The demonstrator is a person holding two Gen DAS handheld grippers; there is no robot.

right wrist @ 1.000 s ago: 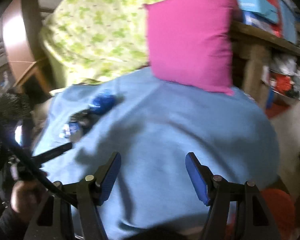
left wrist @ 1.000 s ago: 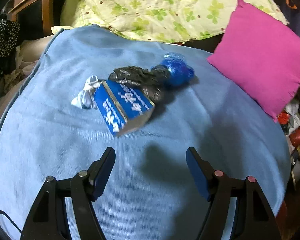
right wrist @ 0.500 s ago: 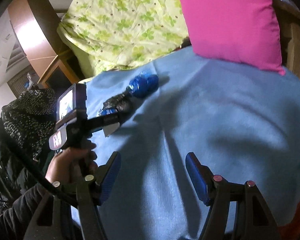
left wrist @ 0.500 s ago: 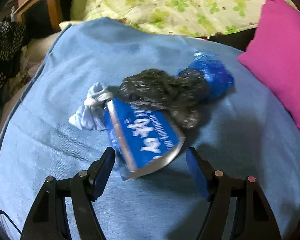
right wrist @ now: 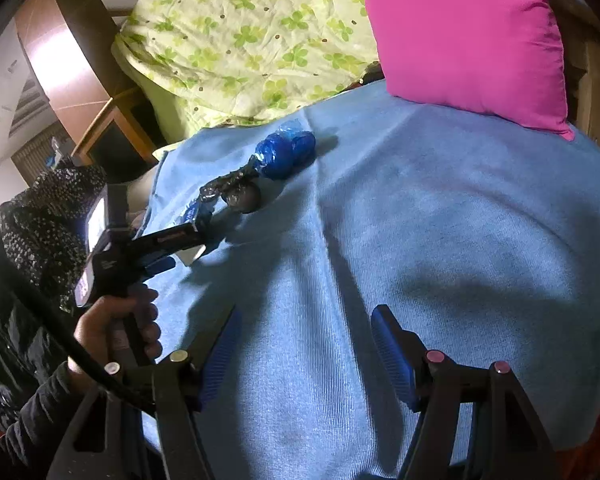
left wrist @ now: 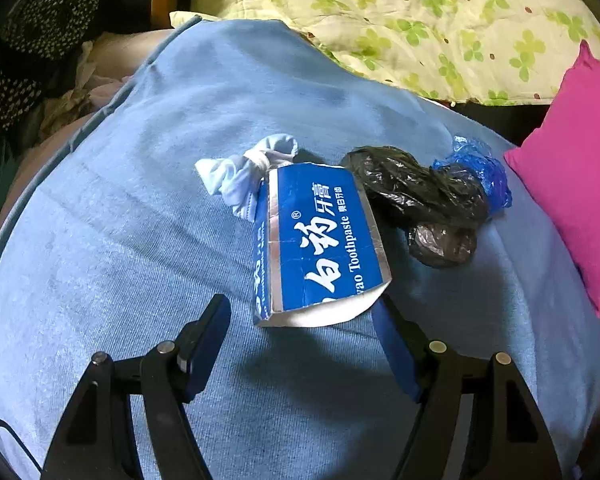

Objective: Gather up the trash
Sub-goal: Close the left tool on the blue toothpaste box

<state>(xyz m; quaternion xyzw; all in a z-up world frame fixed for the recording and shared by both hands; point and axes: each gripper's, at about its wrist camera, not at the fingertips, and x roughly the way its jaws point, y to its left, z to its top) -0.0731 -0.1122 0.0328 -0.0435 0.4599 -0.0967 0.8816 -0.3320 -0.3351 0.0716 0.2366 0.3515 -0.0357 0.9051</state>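
Observation:
A blue toothpaste box [left wrist: 316, 240] lies on the light blue blanket [left wrist: 140, 240]. Its near end reaches between the fingers of my open left gripper [left wrist: 300, 312]. Behind it lie a knotted white cloth scrap [left wrist: 248, 172], a crumpled black plastic bag [left wrist: 420, 200] and a crumpled blue plastic bag [left wrist: 484, 168]. In the right wrist view the blue bag [right wrist: 284, 152], the black bag [right wrist: 240, 194] and the left gripper [right wrist: 180, 240] at the box show at the left. My right gripper [right wrist: 304, 320] is open and empty over bare blanket [right wrist: 440, 240].
A pink pillow [left wrist: 576, 184] lies on the right of the blanket, also in the right wrist view [right wrist: 464, 36]. A green flowered quilt [left wrist: 400, 12] is heaped behind. Dark clothes [left wrist: 20, 52] and wooden furniture stand past the left edge.
My left gripper has moved forward to the toothpaste box, whose near end now lies between its open fingers. The right gripper has swung and now looks at the left hand.

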